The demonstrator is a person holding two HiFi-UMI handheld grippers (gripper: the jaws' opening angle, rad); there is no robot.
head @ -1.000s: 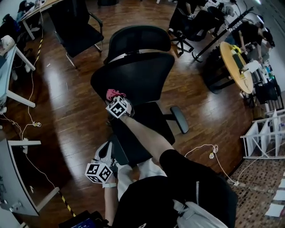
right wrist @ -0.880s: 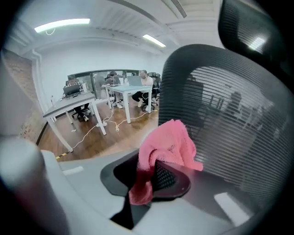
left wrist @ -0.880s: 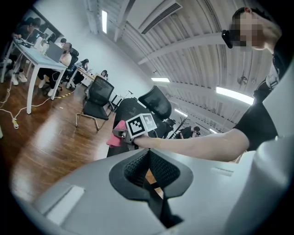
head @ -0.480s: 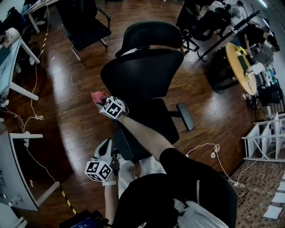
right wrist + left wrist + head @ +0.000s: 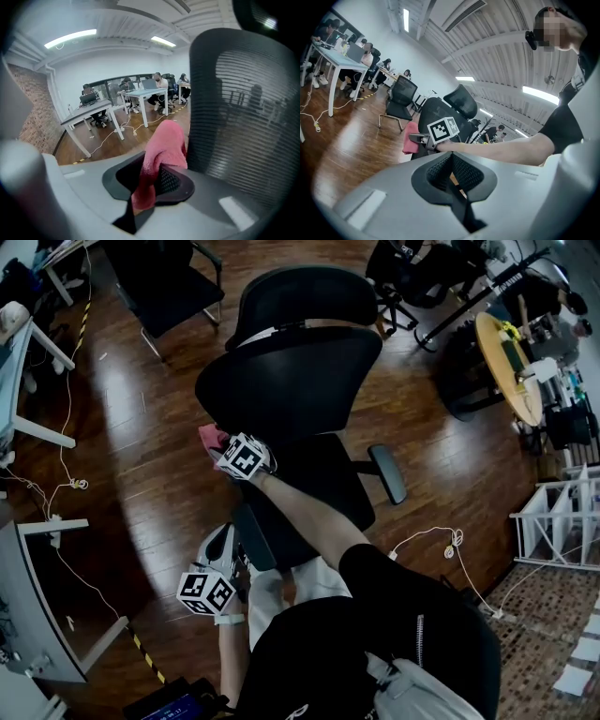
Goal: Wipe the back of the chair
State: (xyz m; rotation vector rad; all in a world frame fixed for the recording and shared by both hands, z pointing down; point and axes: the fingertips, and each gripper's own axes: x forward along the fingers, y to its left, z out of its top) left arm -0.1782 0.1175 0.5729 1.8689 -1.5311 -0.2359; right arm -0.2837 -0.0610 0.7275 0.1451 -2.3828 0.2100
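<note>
A black mesh office chair (image 5: 286, 381) stands in the middle of the head view, its back (image 5: 248, 108) filling the right of the right gripper view. My right gripper (image 5: 225, 448) is shut on a pink cloth (image 5: 211, 437) at the left edge of the chair's back. In the right gripper view the pink cloth (image 5: 161, 154) hangs from the shut jaws, right beside the mesh. My left gripper (image 5: 217, 563) hangs low near the person's legs, shut with nothing in it. The left gripper view shows the chair (image 5: 440, 112) and the cloth (image 5: 411, 138) ahead.
Another black chair (image 5: 159, 287) stands at the back left. White desks (image 5: 23, 362) line the left side. A round wooden table (image 5: 506, 362) and a white rack (image 5: 553, 521) are on the right. Cables (image 5: 441, 554) lie on the wooden floor.
My right gripper with the pink cloth moved left off the chair's back to its left edge, and has since stayed about there. The left gripper has barely moved.
</note>
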